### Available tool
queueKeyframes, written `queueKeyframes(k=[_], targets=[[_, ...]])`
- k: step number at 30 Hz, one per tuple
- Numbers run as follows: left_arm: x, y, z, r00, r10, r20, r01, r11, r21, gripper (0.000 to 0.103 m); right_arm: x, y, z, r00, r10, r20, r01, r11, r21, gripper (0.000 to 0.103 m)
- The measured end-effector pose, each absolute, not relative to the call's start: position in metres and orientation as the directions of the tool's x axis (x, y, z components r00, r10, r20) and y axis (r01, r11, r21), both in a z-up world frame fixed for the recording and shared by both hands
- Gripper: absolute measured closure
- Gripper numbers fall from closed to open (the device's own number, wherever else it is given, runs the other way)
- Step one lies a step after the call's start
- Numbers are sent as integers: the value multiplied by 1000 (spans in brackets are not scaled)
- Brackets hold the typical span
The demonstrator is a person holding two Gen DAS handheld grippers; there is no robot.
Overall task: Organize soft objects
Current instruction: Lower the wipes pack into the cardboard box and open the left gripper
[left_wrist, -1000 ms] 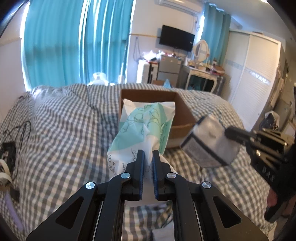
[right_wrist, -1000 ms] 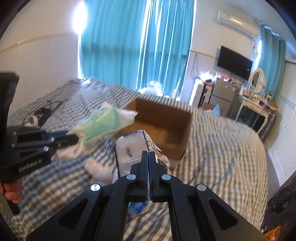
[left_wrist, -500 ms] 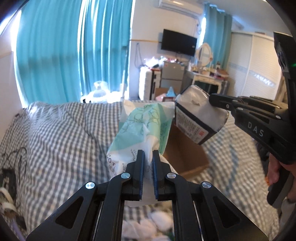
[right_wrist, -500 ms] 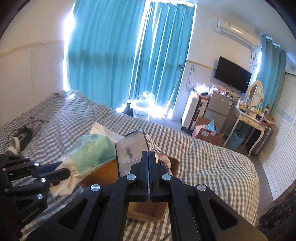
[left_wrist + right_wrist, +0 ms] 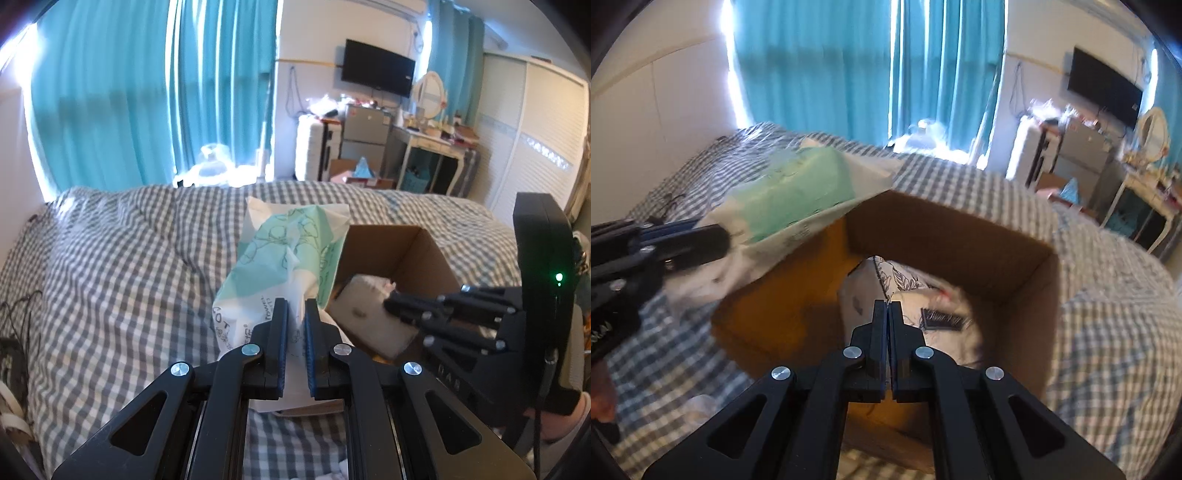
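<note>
My left gripper [image 5: 296,312] is shut on a soft green-and-white tissue pack [image 5: 284,258], held in the air at the left edge of an open cardboard box [image 5: 424,254]. The pack also shows in the right wrist view [image 5: 798,195]. My right gripper [image 5: 887,308] is shut on the edge of a white plastic-wrapped soft pack [image 5: 908,291] that sits low inside the box [image 5: 945,240]. In the left wrist view that white pack [image 5: 369,314] lies in the box with the right gripper [image 5: 388,306] at it.
The box stands on a bed with a grey checked cover [image 5: 122,266]. Black cables [image 5: 18,314] lie at the bed's left edge. White soft bits [image 5: 698,406] lie on the cover near the box. Teal curtains, a dresser and a wardrobe stand beyond the bed.
My right gripper has come down from above the box and lowered the white pack into it. My left gripper has kept hold of the green pack beside the box.
</note>
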State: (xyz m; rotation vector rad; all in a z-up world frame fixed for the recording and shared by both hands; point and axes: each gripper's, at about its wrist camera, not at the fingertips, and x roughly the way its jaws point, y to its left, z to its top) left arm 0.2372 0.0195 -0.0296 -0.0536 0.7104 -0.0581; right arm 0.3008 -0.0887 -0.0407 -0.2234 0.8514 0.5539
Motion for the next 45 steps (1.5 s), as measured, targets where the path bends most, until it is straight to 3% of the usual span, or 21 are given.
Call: queueKeyframes(k=[6, 9, 18, 20, 26, 30, 32, 34, 36, 38, 43, 45], targets=[[241, 13, -26, 754, -65, -653, 31, 998, -63, 95, 284, -111, -30, 565, 386, -729, -518, 854, 51, 81], [244, 6, -25, 753, -70, -654, 51, 998, -48, 95, 283, -136, -14, 607, 373, -702, -479, 876, 50, 52], [274, -29, -44, 719, -129, -683, 124, 991, -56, 94, 271, -170, 1, 658, 354, -665, -442, 896, 39, 52], [280, -33, -52, 708, -143, -691, 134, 989, -68, 87, 271, -171, -4, 653, 353, -670, -438, 898, 47, 52], [283, -40, -71, 671, -137, -729, 134, 989, -63, 87, 272, -177, -13, 649, 348, -676, -426, 903, 56, 52], [276, -38, -75, 665, -144, -733, 120, 989, -86, 81, 268, -179, -8, 657, 348, -669, -419, 906, 60, 52], [271, -39, -71, 670, -140, -729, 118, 990, -82, 59, 264, -182, -7, 662, 342, -667, -409, 910, 61, 52], [267, -39, -66, 677, -133, -724, 111, 991, -78, 45, 260, -183, -4, 666, 335, -666, -401, 914, 59, 52], [256, -35, -54, 705, -121, -699, 100, 992, -70, 45, 251, -184, 2, 674, 325, -664, -392, 919, 51, 51], [245, -31, -42, 731, -111, -673, 94, 994, -62, 45, 240, -185, 12, 686, 313, -656, -382, 923, 41, 45], [212, -19, -8, 762, -106, -639, 97, 994, -49, 45, 203, -192, 53, 757, 274, -593, -337, 941, 5, 12], [195, -16, 7, 781, -114, -614, 105, 993, -50, 44, 185, -195, 72, 780, 261, -569, -320, 948, -3, 8]])
